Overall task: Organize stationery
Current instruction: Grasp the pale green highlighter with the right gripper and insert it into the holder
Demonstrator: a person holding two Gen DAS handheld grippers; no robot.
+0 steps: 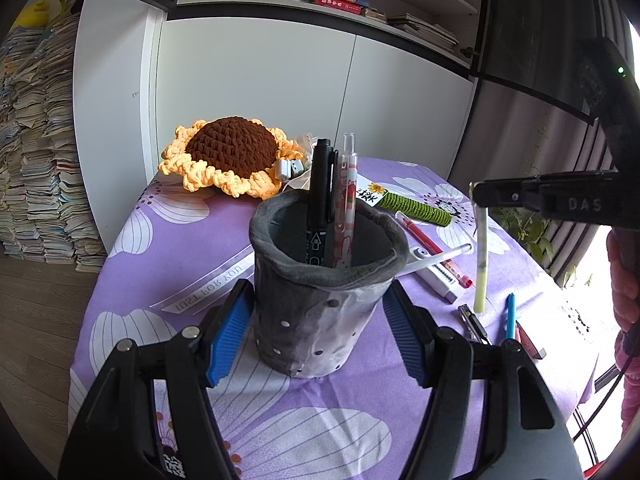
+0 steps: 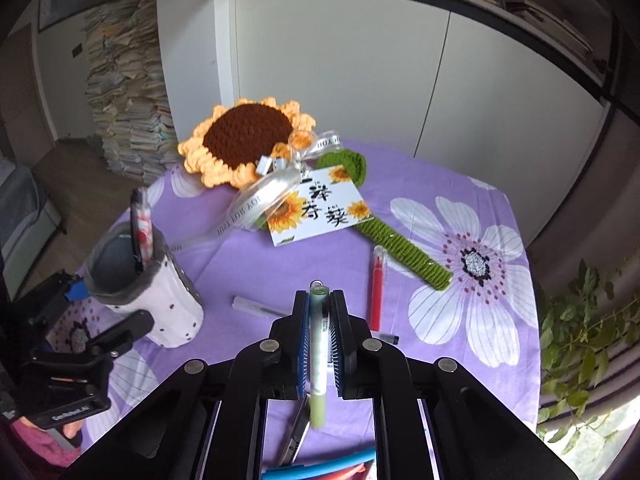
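Observation:
A grey and white fabric pen holder [image 1: 320, 304] stands on the purple flowered tablecloth [image 1: 168, 248]. It holds a black marker [image 1: 319, 200] and a pink patterned pen [image 1: 347, 208]. My left gripper [image 1: 318, 336] is shut on the holder, one blue pad on each side. The holder also shows in the right wrist view [image 2: 160, 292]. My right gripper [image 2: 320, 340] is shut on a pale green pen [image 2: 319, 352], lifted above the table. In the left wrist view that pen [image 1: 481, 252] hangs upright to the right of the holder.
A crochet sunflower [image 2: 248, 140] with green stem, ribbon and card [image 2: 316, 204] lies at the back. A red pen [image 2: 376, 292], a clear pen [image 2: 256, 306], a white eraser pen [image 1: 436, 276], clippers [image 1: 474, 322] and a blue pen [image 1: 510, 316] lie loose. A plant [image 2: 580, 332] stands right.

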